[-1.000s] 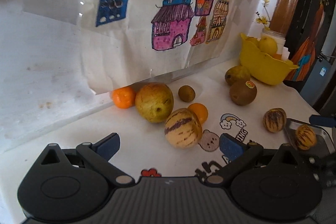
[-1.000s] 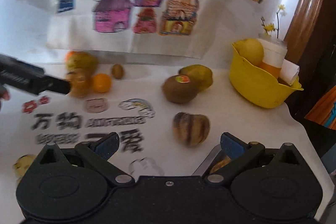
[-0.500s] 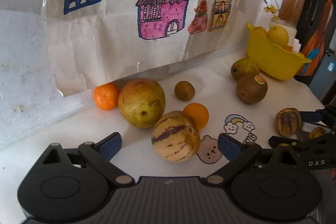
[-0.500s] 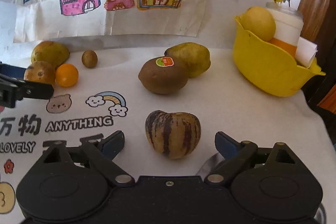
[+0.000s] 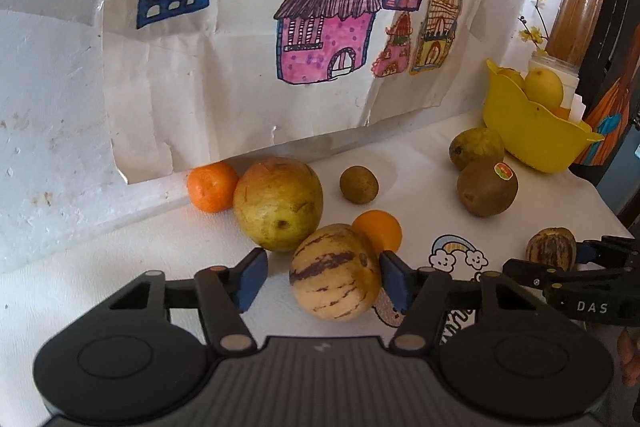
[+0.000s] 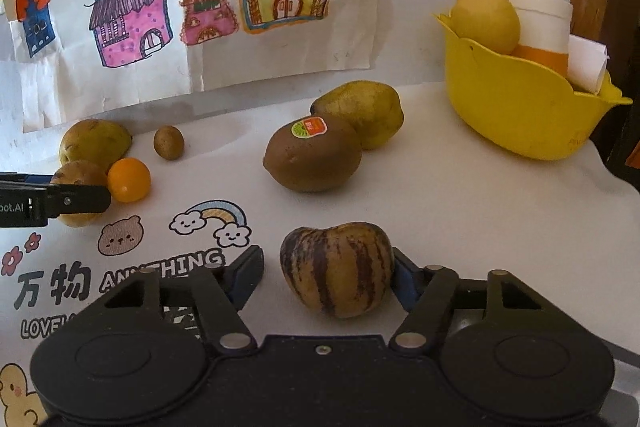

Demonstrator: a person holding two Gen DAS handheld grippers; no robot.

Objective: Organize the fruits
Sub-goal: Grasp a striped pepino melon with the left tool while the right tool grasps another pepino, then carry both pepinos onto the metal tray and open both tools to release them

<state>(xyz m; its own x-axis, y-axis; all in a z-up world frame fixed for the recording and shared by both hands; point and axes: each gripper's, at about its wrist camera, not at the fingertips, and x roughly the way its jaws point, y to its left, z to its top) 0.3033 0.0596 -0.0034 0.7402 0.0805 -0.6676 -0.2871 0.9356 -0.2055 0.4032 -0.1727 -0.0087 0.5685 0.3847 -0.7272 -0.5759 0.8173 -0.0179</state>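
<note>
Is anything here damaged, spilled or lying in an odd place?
Nothing is spilled. Only the large pear has a small dark spot low on its skin, and the drawing sheet on the wall is creased, with a ragged lower edge.

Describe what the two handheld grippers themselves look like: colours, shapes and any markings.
Both the left gripper and the right gripper are matte black plastic, each with two round disc housings, angled linkage arms with silver pivot pins, and blue pads on the fingers. White lettering reading "DAS" marks the right gripper's side in the left wrist view. No cables or sleeves show.
</note>
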